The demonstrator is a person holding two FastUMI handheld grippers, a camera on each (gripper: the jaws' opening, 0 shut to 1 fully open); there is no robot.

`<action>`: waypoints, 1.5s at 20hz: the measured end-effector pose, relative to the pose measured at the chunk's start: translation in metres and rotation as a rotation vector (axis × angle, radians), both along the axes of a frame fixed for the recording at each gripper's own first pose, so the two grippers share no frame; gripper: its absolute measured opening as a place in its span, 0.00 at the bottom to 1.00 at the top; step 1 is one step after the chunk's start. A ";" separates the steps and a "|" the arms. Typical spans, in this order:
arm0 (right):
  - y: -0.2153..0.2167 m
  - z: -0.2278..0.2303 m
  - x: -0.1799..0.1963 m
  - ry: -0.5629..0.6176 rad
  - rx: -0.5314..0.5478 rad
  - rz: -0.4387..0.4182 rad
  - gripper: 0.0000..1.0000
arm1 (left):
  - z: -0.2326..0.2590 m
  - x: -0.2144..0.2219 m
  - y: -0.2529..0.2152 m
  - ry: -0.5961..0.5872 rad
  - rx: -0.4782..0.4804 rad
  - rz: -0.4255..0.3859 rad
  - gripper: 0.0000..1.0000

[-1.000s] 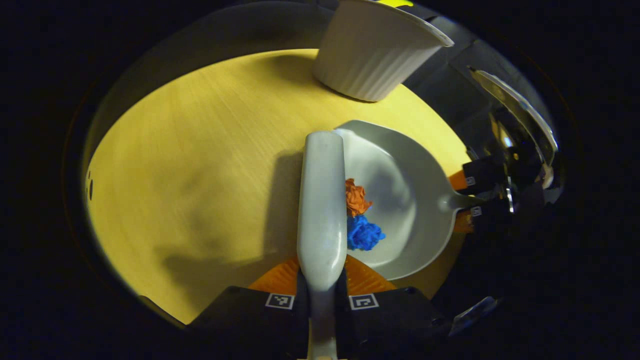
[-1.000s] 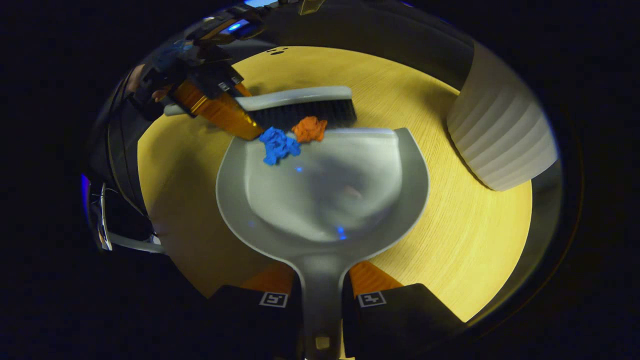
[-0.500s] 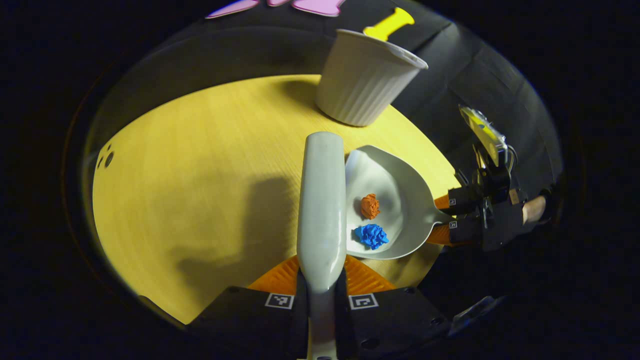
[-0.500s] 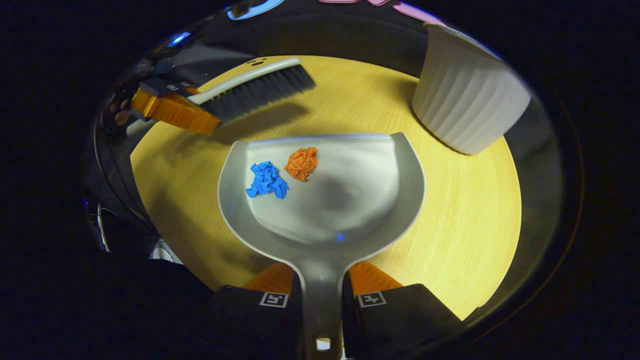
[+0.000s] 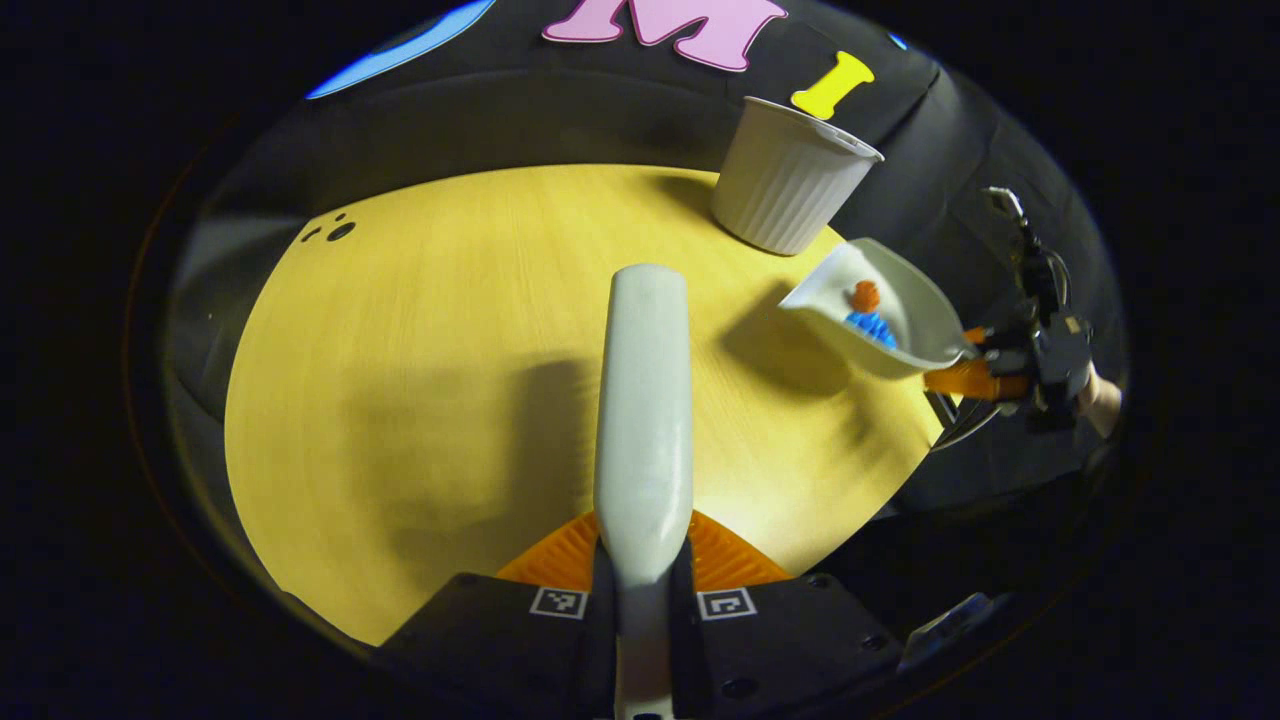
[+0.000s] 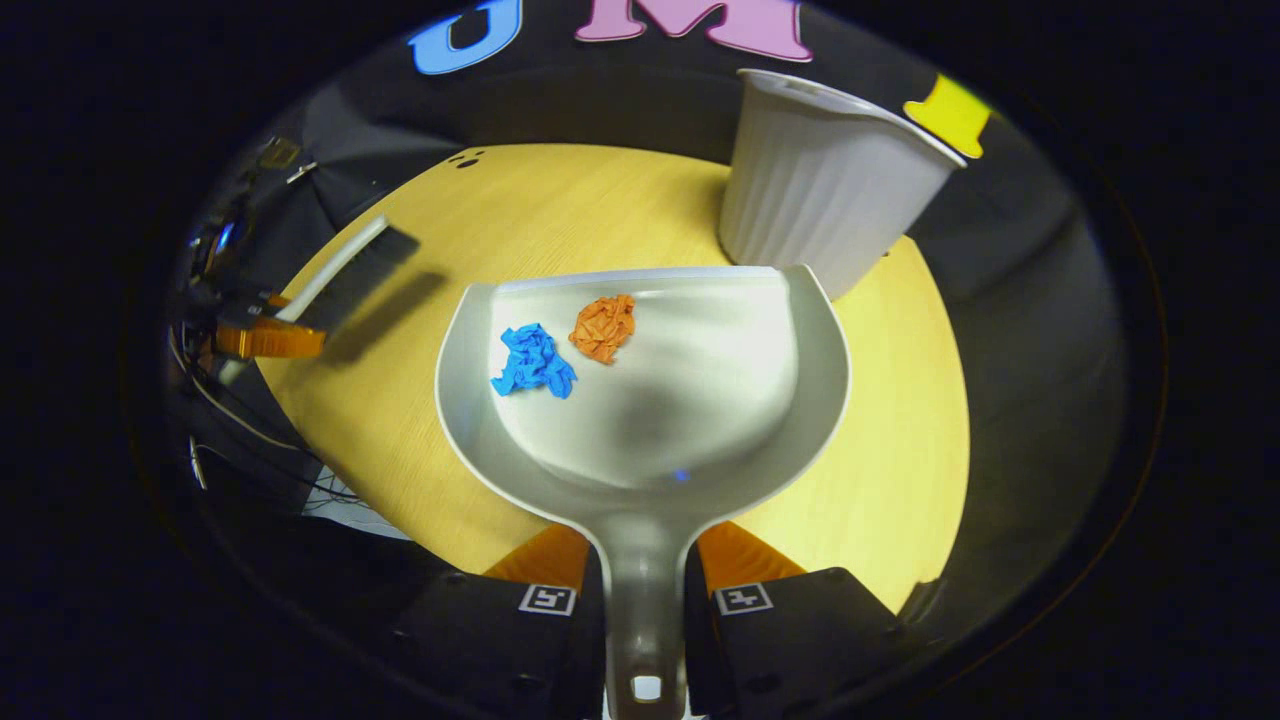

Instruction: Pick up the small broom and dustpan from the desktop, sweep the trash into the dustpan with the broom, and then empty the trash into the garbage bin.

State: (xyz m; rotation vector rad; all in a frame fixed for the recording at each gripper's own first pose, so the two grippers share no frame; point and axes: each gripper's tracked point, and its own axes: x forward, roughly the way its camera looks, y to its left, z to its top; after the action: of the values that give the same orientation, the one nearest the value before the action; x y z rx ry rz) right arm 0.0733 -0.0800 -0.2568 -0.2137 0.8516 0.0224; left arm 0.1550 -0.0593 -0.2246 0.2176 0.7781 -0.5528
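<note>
My left gripper [image 5: 642, 570] is shut on the handle of the small grey broom [image 5: 642, 400], which points out over the wooden desktop [image 5: 430, 350]. My right gripper [image 6: 645, 580] is shut on the handle of the grey dustpan [image 6: 720, 420]. A crumpled blue paper [image 6: 533, 361] and a crumpled orange paper [image 6: 604, 326] lie in the pan near its front lip. In the left gripper view the dustpan [image 5: 905, 335] hangs above the desk's right edge, just in front of the white ribbed bin [image 5: 790, 185]. In the right gripper view the bin [image 6: 825, 185] stands right behind the pan, and the broom [image 6: 345, 275] hovers far left.
The round wooden desktop [image 6: 560, 215] ends close to the bin on the right. Cables [image 6: 235, 425] hang off its left edge in the right gripper view. A hand [image 5: 1100, 395] holds the right gripper at the far right of the left gripper view.
The dustpan has lifted off the desk with both papers in it and moved toward the bin. The broom has drawn back and away from the pan.
</note>
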 end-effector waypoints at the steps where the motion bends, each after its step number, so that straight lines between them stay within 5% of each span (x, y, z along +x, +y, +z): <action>1: -0.004 0.009 0.000 -0.004 -0.009 -0.012 0.35 | -0.002 -0.001 0.002 -0.004 0.004 0.007 0.26; 7: -0.011 0.070 -0.003 -0.072 0.026 -0.078 0.35 | -0.010 -0.009 0.007 0.001 -0.016 0.022 0.26; 16: -0.043 0.171 0.065 -0.216 0.024 -0.178 0.35 | -0.008 -0.039 0.058 0.031 -0.021 0.087 0.26; 22: -0.064 0.191 0.137 -0.256 0.008 -0.267 0.35 | 0.006 -0.030 0.091 0.019 -0.031 0.139 0.25; 30: -0.099 0.176 0.205 -0.256 -0.194 -0.295 0.35 | 0.018 -0.013 0.117 0.023 -0.021 0.181 0.25</action>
State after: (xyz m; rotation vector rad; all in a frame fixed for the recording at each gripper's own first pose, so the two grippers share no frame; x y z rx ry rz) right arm 0.2779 -0.1792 -0.0808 -0.2646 0.6221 -0.3577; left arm 0.1424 0.0573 -0.2061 0.1200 0.8046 -0.3923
